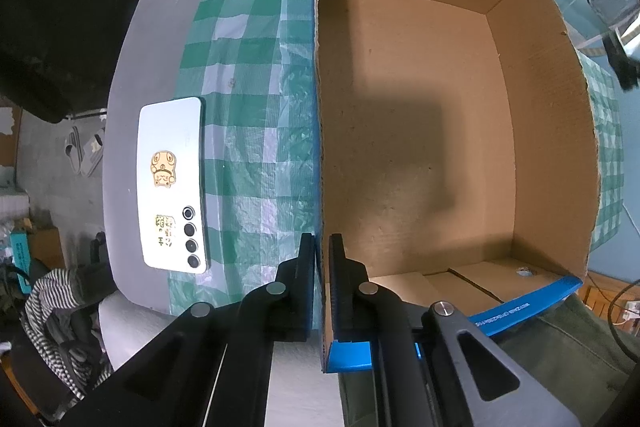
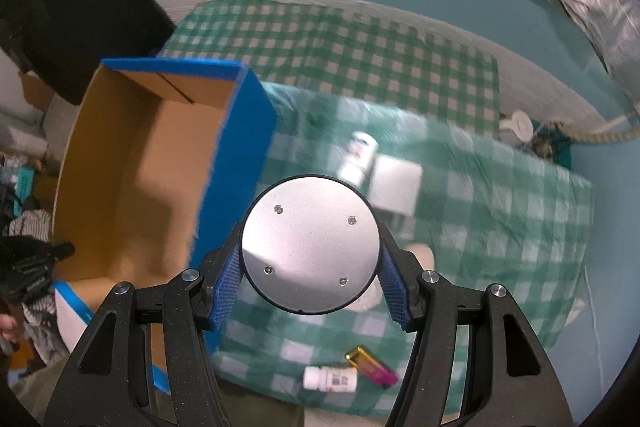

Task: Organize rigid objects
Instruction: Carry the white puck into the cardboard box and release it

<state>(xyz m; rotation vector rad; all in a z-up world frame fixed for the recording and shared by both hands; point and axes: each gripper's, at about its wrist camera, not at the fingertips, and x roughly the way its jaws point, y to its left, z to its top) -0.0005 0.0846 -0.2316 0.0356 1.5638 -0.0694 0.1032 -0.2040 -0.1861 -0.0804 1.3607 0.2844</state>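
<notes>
In the right wrist view the right gripper (image 2: 310, 281) pinches a round silver metal disc (image 2: 310, 245) across its width, the blue pads (image 2: 228, 287) pressing its left and right edges, its flat face turned to the camera at lower centre of the frame. The relation that matters is disc to box: the open cardboard box (image 2: 132, 163) with blue outer walls lies to the left and slightly above the disc in this view, its blue side wall (image 2: 236, 179) standing between the disc and the brown floor, so the load will probably have to clear that rim before it goes in. The disc is round, so no long axis needs aligning. In the left wrist view the left gripper (image 1: 322, 267) is pressed together on the box's near wall (image 1: 320, 147), one finger outside and one inside, apparently steadying it; the right hand is the one carrying. The box floor (image 1: 416, 131) shows only a shadow. Left of the box a phone (image 1: 172, 183) lies face down. The right view is blurred; a white bottle (image 2: 330, 379), a pink-and-gold lighter (image 2: 372, 367), another white bottle (image 2: 358, 157) and a white block (image 2: 396, 183) rest on the green checked cloth (image 2: 500, 227). The disc's thickness is hidden, as is what lies beneath it.
</notes>
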